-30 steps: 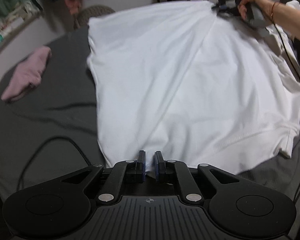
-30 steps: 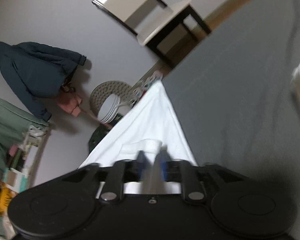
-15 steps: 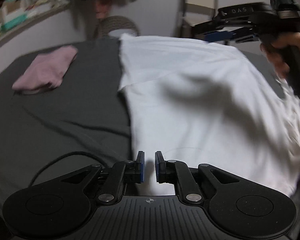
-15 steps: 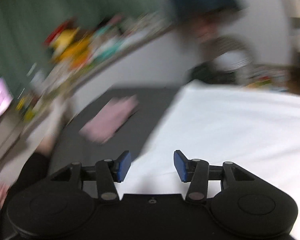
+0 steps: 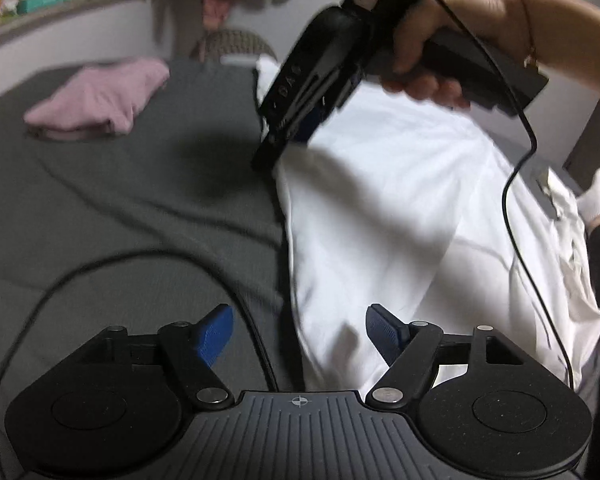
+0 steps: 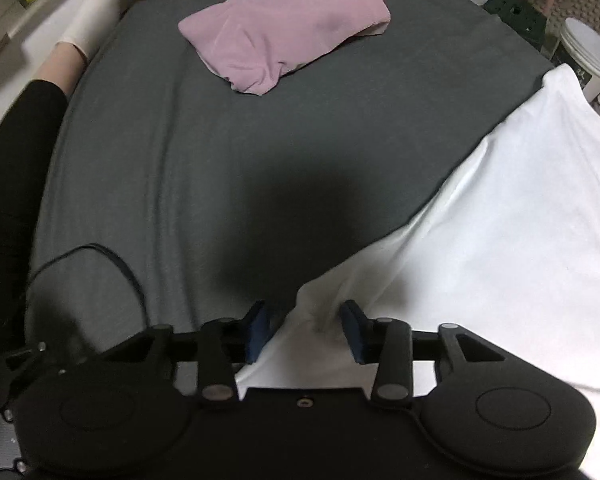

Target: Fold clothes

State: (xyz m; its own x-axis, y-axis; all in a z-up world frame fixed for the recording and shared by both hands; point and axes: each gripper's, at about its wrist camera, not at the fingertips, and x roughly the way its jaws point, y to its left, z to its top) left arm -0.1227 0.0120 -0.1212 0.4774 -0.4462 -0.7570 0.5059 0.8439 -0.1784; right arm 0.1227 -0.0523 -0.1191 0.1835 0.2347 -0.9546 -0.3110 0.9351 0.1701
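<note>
A: Where does the white T-shirt (image 5: 400,208) sit, and why are you holding things this way?

B: It lies spread on the grey bedsheet (image 6: 260,140), its long edge running up the middle of the bed. Your left gripper (image 5: 300,330) hangs released, jaws wide, straddling that near edge, I'd judge so it can pinch the hem. Your right gripper (image 6: 304,330) is spread too, with a peak of the shirt's edge between its blue pads (image 6: 256,330), seemingly lined up to close on it.

A: And what can't you make out?

B: Whether the pads touch the cloth. The shirt's right side runs off the bed out of view, and your right hand (image 5: 424,60) covers its far end. The folded pink garment (image 6: 288,48) lies well apart
</note>
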